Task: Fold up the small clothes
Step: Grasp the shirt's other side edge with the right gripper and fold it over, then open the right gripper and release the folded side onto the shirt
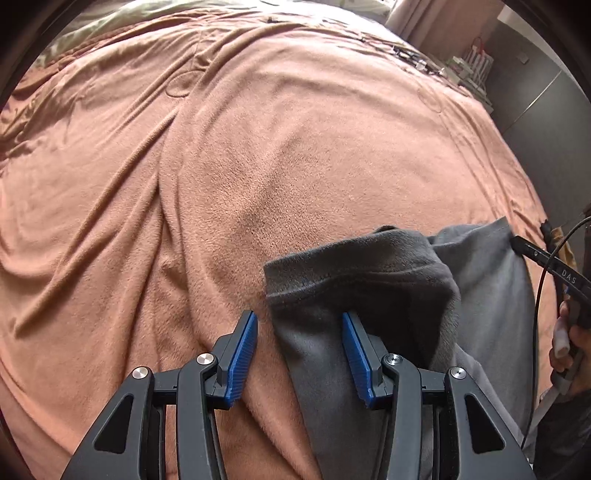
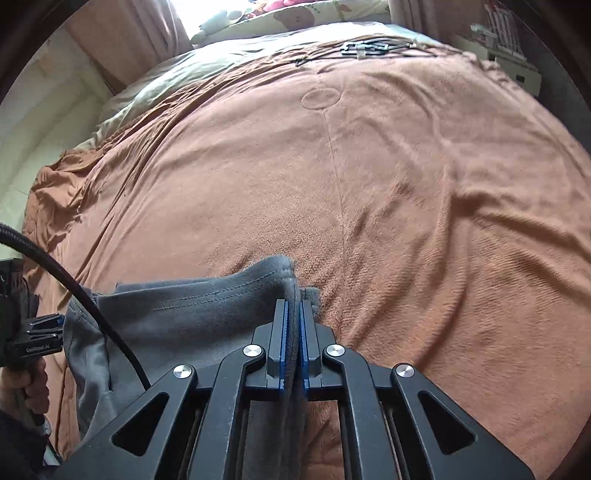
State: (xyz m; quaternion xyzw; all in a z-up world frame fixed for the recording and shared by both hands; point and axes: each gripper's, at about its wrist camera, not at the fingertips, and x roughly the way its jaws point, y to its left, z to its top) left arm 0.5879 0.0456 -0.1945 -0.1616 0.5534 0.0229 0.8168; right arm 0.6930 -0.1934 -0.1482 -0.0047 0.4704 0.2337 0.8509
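Note:
A small grey fleece garment (image 1: 369, 266) lies bunched on the pink-brown blanket (image 1: 258, 147) at the near edge of the bed. My left gripper (image 1: 299, 332) is open. The garment's left edge lies between its blue fingers (image 1: 243, 350), and cloth drapes against the right finger. In the right wrist view my right gripper (image 2: 293, 306) is shut on the garment (image 2: 184, 306), pinching its hemmed corner just above the blanket (image 2: 406, 184). The right gripper's body (image 1: 554, 266) and a hand (image 1: 569, 339) show at the right edge of the left wrist view.
The blanket is creased, with long ridges on its left side. Black cables and clips (image 2: 369, 47) lie at the bed's far end, near a patterned quilt (image 2: 295, 14). A white shelf unit (image 2: 513, 62) and a grey cabinet (image 1: 535, 103) stand beyond the bed's right side.

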